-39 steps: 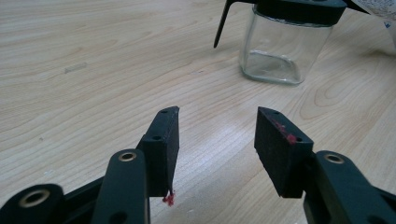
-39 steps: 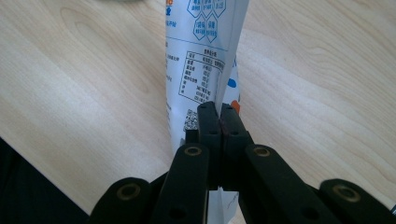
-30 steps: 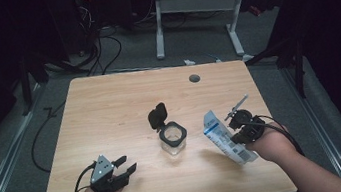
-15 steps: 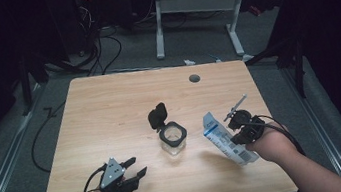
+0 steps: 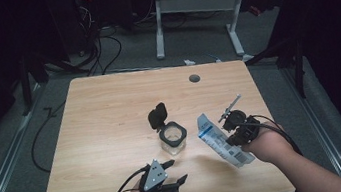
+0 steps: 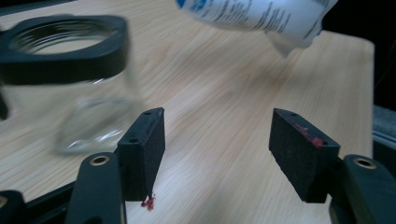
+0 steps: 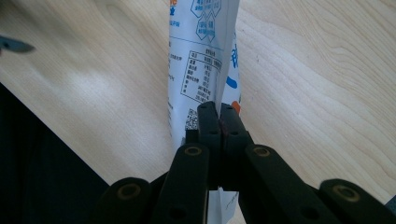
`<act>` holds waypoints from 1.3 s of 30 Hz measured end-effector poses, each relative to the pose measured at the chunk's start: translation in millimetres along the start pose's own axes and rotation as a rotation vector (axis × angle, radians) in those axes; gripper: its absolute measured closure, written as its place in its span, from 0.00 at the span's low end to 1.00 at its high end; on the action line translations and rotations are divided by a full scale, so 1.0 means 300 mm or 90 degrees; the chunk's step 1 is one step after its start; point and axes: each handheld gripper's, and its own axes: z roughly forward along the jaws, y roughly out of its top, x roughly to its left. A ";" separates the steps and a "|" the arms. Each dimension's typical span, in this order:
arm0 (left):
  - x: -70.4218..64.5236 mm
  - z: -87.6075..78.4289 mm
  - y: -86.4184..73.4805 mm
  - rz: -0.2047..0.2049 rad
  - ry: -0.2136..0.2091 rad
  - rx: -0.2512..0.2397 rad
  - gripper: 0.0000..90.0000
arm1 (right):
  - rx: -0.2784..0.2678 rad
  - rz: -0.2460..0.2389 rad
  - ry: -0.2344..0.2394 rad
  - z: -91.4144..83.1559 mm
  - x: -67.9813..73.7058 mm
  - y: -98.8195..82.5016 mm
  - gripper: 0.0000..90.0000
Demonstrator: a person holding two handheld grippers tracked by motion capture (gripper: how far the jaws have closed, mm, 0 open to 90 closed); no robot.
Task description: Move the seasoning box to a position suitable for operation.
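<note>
Left fingers (image 6: 299, 154): spread wide with bare wood between them; they have just been opening, and nothing sits in the gap.
Left gripper (image 5: 167, 179): low at the surface's near edge, a little left of the middle, pointing toward the far right.
Jar (image 5: 173, 138): clear glass with a black square collar and its black lid (image 5: 157, 115) flipped up behind, standing upright near the middle of the surface; in the left gripper view it lies just ahead and left of the left-hand pad, not touching.
Right fingers (image 7: 219, 126): pressed shut on the lower end of the packet.
Packet (image 5: 221, 139): white with blue print, held off the surface to the right of the jar, its long axis slanting from the right gripper (image 5: 237, 128) up toward the jar's mouth, top end near the collar but apart.
Nearer hand: the left one is free and closest to the jar.
Judgement: steadying the jar would need the open fingers to swing left around the glass.
</note>
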 end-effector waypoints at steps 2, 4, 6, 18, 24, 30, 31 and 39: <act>-0.014 0.024 0.008 -0.006 -0.011 -0.004 0.39 | 0.002 -0.001 0.001 -0.004 0.005 0.004 1.00; -0.024 0.047 0.014 -0.012 -0.023 -0.002 0.38 | 0.003 -0.003 0.002 -0.009 0.008 0.009 1.00; -0.037 0.072 0.020 -0.014 -0.029 -0.004 0.36 | 0.002 -0.006 0.003 -0.015 0.011 0.014 1.00; -0.106 0.197 0.058 -0.009 -0.074 -0.007 0.32 | 0.014 -0.013 0.014 -0.027 0.046 0.043 1.00; -0.139 0.245 0.071 0.005 -0.075 0.004 0.32 | 0.010 -0.028 0.017 -0.033 0.062 0.064 1.00; -0.142 0.291 0.086 -0.011 -0.060 0.024 0.30 | 0.003 -0.043 0.021 -0.040 0.086 0.090 1.00; -0.139 0.294 0.091 -0.018 -0.059 0.025 0.29 | 0.001 -0.044 0.019 -0.042 0.091 0.095 1.00; -0.135 0.308 0.108 -0.032 -0.041 0.017 0.28 | -0.010 -0.054 0.024 -0.050 0.118 0.120 1.00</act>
